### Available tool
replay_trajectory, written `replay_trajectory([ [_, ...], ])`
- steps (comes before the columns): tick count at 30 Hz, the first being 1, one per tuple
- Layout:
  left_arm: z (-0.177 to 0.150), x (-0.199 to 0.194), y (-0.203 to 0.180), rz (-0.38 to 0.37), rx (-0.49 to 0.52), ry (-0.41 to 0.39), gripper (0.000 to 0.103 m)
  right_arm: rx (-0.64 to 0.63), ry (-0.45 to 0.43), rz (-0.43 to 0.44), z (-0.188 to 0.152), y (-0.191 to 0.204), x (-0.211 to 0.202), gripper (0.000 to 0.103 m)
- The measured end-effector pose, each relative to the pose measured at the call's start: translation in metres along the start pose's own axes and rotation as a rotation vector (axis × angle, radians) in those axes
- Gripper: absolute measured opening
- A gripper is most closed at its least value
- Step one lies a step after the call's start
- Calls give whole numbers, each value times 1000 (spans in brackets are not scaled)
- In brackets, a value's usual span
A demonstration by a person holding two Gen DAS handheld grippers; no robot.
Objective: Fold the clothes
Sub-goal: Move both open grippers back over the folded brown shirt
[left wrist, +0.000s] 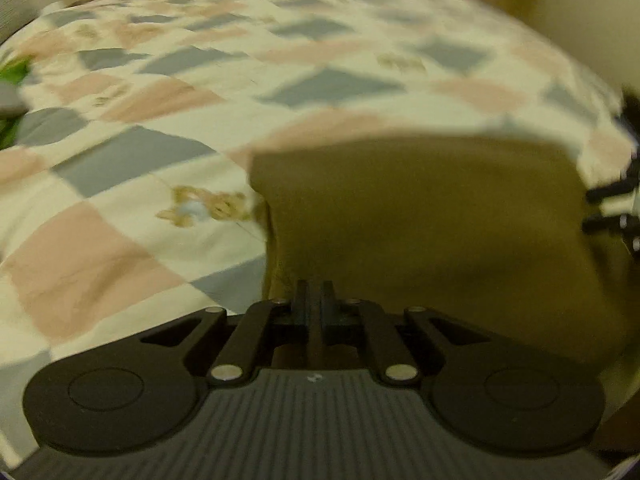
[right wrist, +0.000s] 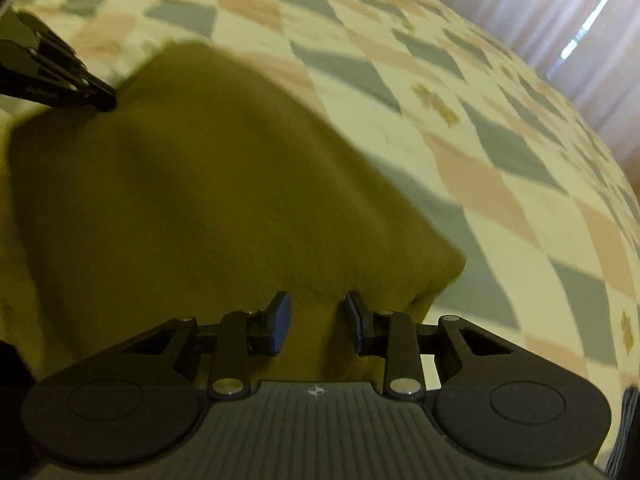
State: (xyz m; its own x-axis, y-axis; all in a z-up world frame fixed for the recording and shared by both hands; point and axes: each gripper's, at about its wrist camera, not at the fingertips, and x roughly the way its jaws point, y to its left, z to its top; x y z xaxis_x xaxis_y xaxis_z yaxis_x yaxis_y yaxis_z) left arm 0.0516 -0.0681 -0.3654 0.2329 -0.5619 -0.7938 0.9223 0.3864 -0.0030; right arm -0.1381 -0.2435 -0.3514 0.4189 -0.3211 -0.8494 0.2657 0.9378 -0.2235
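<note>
Your left hand-held gripper (left wrist: 315, 292) has its two black fingers drawn almost together, with only a thin sliver between them, and they are pinched on the near edge of the olive-brown garment (left wrist: 432, 216). From that pinch the cloth spreads ahead of the fingers and off to their right, its far edge a fairly straight line and its left side falling in a soft fold just beside the fingertips. Your right hand-held gripper (right wrist: 316, 320) stands partly open: the blue-padded fingers (right wrist: 282, 320) are set apart with a bunched ridge of the same garment running between them, though the blur leaves it unclear how firmly the pads bear on it. Ahead of that gripper the cloth widens into a broad, loosely draped sheet, and at its far left corner you can see the tip of your other gripper touching the fabric. In the left wrist view, the dark linkage of the right one shows at the far right, just beside the cloth's edge. Under and around the garment lies the bed, covered by a checked bedspread (left wrist: 132, 168) of cream, pink and grey diamonds with small animal prints. Beyond the bed, pale curtains (right wrist: 532, 12) hang, with daylight showing through a gap.
</note>
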Motion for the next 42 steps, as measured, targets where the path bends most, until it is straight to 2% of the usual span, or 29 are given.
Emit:
replay_trajectory([
  [2, -3, -20, -6, 54, -19, -15, 5, -22, -52, 86, 4, -7, -19, 31],
  [4, -10, -32, -16, 114, -61, 5, 5, -72, -80, 193, 3, -12, -32, 31],
  [6, -21, -36, -31, 168, -131, 53, 5, -157, -55, 304, -9, -11, -27, 31],
  [8, -32, -25, -51, 232, -206, 159, 8, -266, -8, 385, -25, -7, -8, 31],
  [9, -35, -21, -61, 279, -258, 196, 8, -325, 13, 415, -33, -5, 4, 31],
  [10, -36, -20, -71, 345, -324, 217, 8, -358, -6, 445, -36, -6, 8, 31],
  [13, -24, -37, -94, 481, -560, 237, 8, -397, -106, 562, -23, -29, -2, 32],
  [14, -19, -45, -103, 500, -624, 234, 10, -392, -141, 587, -16, -43, -9, 35],
  [15, -14, -53, -113, 512, -673, 234, 11, -381, -150, 596, -9, -56, -12, 43],
  [16, -8, -59, -125, 524, -712, 238, 14, -367, -156, 604, -2, -69, -15, 47],
  [20, 9, -66, -162, 551, -778, 275, 26, -252, -105, 617, 22, -115, -9, 47],
  [25, 9, -62, -190, 552, -872, 306, 27, -205, -105, 642, 40, -147, 5, 48],
  [30, 4, -58, -201, 574, -925, 332, 28, -295, -104, 642, 43, -140, 12, 49],
  [38, -4, -64, -206, 598, -988, 324, 30, -392, -97, 689, 42, -124, 12, 55],
  [41, -6, -67, -213, 591, -944, 290, 30, -414, -98, 693, 44, -123, 14, 55],
  [42, -6, -69, -222, 585, -877, 260, 30, -424, -99, 690, 44, -125, 14, 55],
])
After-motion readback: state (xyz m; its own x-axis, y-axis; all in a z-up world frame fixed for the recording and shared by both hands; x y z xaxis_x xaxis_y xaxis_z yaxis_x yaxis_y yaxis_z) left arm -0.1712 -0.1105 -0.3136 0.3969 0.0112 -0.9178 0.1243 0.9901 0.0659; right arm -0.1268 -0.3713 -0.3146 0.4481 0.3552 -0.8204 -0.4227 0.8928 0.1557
